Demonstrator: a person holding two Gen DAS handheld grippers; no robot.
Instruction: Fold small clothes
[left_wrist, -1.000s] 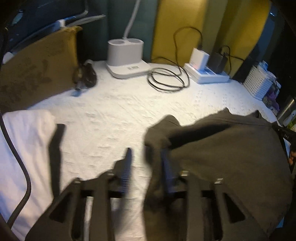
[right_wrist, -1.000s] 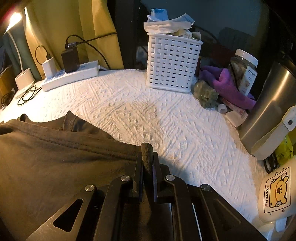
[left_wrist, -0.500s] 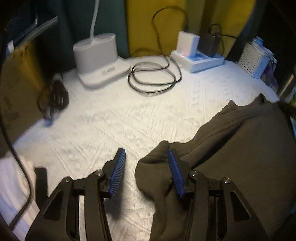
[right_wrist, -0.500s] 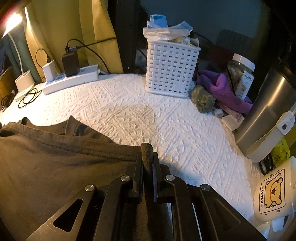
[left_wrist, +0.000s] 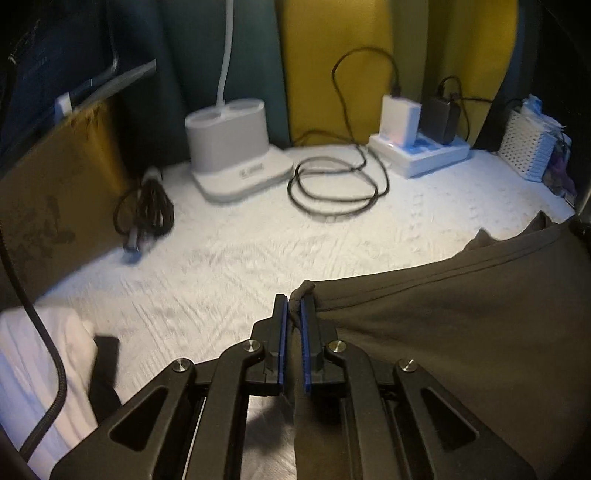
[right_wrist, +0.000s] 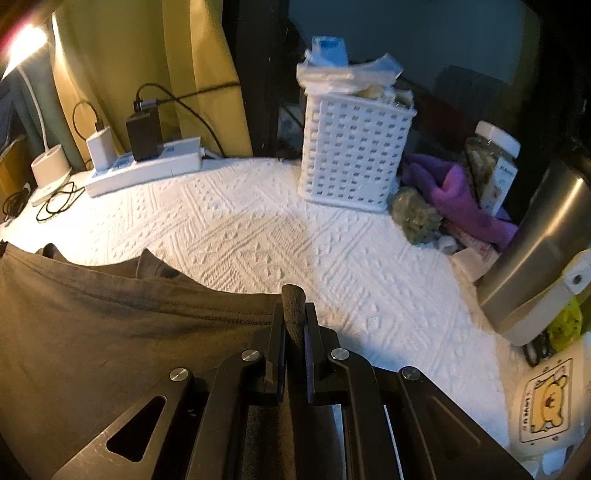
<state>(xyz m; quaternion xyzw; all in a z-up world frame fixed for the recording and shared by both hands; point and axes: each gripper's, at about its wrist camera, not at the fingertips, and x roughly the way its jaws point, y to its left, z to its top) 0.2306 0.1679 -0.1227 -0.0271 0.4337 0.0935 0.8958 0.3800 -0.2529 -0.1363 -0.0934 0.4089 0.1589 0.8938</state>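
A dark olive-brown garment (left_wrist: 461, 325) lies on the white textured cloth (left_wrist: 258, 251), stretched between both grippers. My left gripper (left_wrist: 293, 306) is shut on the garment's left corner, which bunches between the blue pads. In the right wrist view the same garment (right_wrist: 110, 332) spreads to the left, and my right gripper (right_wrist: 293, 314) is shut on its right corner, a roll of fabric sticking up between the jaws. The garment's top edge with its stitched hem runs straight between the two grips.
A white lamp base (left_wrist: 236, 147), coiled black cable (left_wrist: 332, 184), power strip with chargers (left_wrist: 417, 147) and cable bundle (left_wrist: 146, 210) stand at the back. A white folded cloth (left_wrist: 40, 354) lies left. A white basket (right_wrist: 351, 147), purple cloth (right_wrist: 454, 195), jar (right_wrist: 491, 166), steel flask (right_wrist: 535, 258) and mug (right_wrist: 546, 398) crowd the right.
My left gripper was open beside the garment's corner and has closed on it, pulling it left so the edge is taut. The right gripper has stayed shut on its corner.
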